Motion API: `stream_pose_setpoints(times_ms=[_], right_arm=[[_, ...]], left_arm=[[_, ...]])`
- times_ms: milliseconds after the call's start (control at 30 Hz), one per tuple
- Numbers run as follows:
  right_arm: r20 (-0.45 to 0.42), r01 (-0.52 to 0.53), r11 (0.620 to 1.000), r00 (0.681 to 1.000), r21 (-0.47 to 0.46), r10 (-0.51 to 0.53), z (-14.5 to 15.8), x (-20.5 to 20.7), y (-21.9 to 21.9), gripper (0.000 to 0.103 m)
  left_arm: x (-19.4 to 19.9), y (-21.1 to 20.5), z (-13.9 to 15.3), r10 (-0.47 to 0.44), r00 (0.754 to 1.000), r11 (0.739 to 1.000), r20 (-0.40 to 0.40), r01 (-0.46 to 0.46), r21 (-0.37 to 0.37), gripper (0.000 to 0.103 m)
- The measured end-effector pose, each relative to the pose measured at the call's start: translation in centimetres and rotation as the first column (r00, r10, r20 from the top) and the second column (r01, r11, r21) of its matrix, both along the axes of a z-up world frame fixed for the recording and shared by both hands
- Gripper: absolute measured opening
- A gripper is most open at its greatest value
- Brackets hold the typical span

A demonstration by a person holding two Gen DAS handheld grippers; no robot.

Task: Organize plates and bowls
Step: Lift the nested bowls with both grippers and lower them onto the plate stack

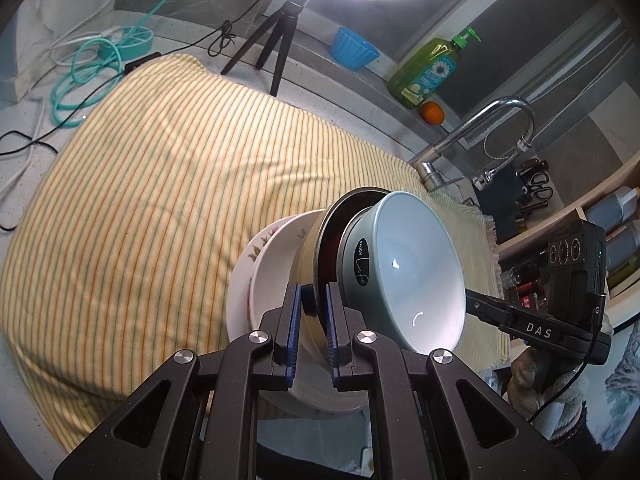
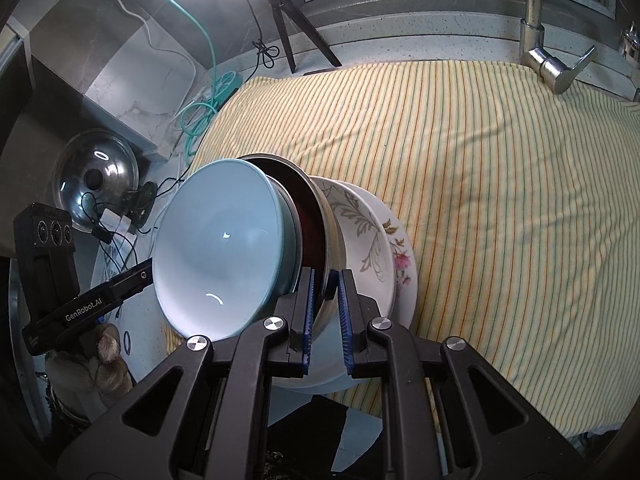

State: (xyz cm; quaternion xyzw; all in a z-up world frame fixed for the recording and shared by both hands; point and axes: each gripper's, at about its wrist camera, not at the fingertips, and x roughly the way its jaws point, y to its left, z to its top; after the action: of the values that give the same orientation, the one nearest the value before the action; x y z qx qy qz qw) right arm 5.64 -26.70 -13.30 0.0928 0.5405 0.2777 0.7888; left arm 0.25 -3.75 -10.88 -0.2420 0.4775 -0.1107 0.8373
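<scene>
left tool: clamping the steel bowl rim, pads nearly together
right tool: gripping the same rim on the opposite side
stack: blue bowl nesting in steel bowl, floral plates beneath, tilting above the table edge
room: striped cloth lying open beyond; faucet near

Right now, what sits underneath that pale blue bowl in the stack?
The pale blue bowl nests in a steel bowl with a dark inside. Below come a white floral dish and a plate. The steel bowl's bottom is covered.
</scene>
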Motion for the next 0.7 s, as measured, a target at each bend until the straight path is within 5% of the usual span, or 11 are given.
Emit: stream_pose_setpoints(times_ms=[700], right_arm=[[0.001, -0.010, 1.000, 1.000, -0.004, 0.010, -0.70, -0.05, -0.49, 0.014]], left_arm=[[0.14, -0.64, -0.46, 0.004, 1.000, 1.000, -0.009, -0.004, 0.031, 0.008]])
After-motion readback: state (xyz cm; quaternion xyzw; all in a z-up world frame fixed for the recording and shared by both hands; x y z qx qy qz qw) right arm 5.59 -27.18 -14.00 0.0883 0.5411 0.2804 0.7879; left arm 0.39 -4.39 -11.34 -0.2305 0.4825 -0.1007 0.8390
